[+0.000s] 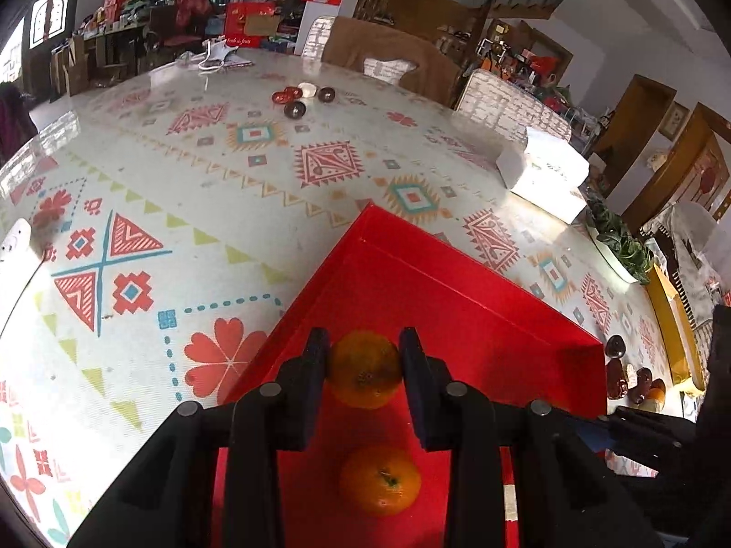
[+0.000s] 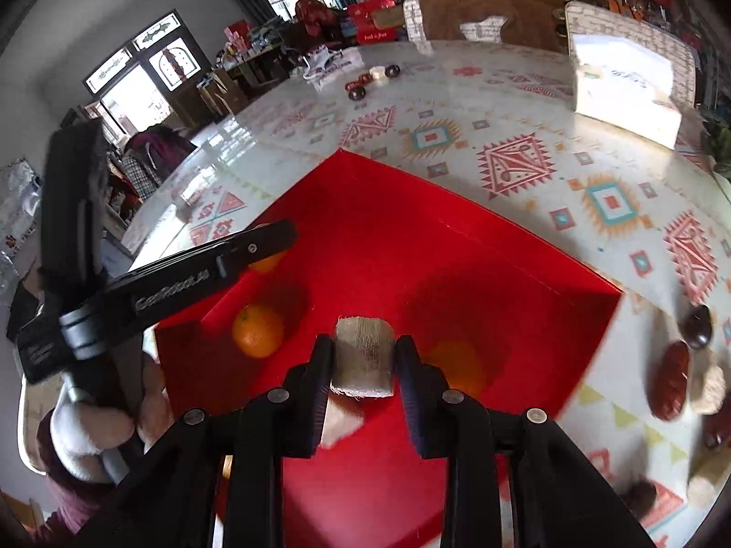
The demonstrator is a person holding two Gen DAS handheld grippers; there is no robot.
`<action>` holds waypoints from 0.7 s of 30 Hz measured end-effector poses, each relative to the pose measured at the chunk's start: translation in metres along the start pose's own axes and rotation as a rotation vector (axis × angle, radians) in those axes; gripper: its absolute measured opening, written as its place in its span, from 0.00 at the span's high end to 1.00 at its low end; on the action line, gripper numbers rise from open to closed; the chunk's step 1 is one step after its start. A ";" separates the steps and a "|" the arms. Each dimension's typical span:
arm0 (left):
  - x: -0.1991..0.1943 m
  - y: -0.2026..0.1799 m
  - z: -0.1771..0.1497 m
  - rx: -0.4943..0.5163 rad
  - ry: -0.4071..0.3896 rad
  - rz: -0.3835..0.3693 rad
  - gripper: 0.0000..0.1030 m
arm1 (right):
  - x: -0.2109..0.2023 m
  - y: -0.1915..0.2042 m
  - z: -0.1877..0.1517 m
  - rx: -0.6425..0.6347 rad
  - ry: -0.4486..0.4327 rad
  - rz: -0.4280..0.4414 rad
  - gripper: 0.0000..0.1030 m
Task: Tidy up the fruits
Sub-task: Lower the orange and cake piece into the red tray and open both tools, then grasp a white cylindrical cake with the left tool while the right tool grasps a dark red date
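Note:
An open red box (image 1: 479,301) lies on the patterned table. Over its near part my left gripper (image 1: 364,367) is shut on an orange (image 1: 364,381), its pads pressing both sides. Below it a second orange (image 1: 379,479) rests on the box floor. In the right wrist view my right gripper (image 2: 363,356) is shut on a pale beige chunk of fruit (image 2: 363,351) above the red box (image 2: 479,223). The left gripper (image 2: 269,251) reaches in from the left with its orange (image 2: 265,264) partly hidden. One orange (image 2: 257,329) and a blurred one (image 2: 457,365) lie inside.
Red dates (image 2: 669,379), a dark round fruit (image 2: 696,326) and pale pieces lie on the table right of the box. A small group of fruits (image 1: 304,98) sits far across the table. A white box (image 1: 543,173) stands at the right edge, with chairs behind.

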State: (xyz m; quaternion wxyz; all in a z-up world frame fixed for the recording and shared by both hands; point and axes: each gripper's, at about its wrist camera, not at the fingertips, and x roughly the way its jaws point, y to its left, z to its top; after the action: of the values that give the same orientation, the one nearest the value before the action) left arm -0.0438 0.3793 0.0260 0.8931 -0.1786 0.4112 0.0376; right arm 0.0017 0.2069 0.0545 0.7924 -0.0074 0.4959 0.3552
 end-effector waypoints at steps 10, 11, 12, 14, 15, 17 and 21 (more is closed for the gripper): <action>-0.051 -0.004 -0.006 -0.002 -0.126 0.009 0.42 | -0.027 0.002 0.003 -0.004 -0.106 -0.024 0.49; -0.059 -0.007 -0.009 -0.002 -0.143 0.005 0.42 | -0.037 0.002 0.002 -0.007 -0.131 -0.032 0.49; -0.066 -0.010 -0.010 -0.002 -0.159 0.000 0.41 | -0.047 0.001 0.002 -0.009 -0.157 -0.040 0.49; -0.086 -0.022 -0.017 0.006 -0.209 -0.017 0.39 | -0.077 -0.002 -0.003 -0.014 -0.234 -0.068 0.46; -0.092 -0.027 -0.019 0.012 -0.227 -0.025 0.37 | -0.087 -0.003 -0.005 -0.018 -0.264 -0.081 0.42; -0.113 -0.046 -0.026 0.040 -0.289 -0.047 0.32 | -0.121 -0.005 -0.014 -0.036 -0.353 -0.134 0.35; -0.141 -0.082 -0.038 0.086 -0.372 -0.093 0.23 | -0.197 -0.013 -0.043 -0.072 -0.549 -0.295 0.10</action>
State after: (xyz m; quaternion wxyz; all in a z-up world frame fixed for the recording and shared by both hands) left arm -0.1468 0.3010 0.1323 0.9613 -0.1488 0.2315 0.0112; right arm -0.0743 0.0720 0.1840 0.9389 -0.0114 0.2441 0.2423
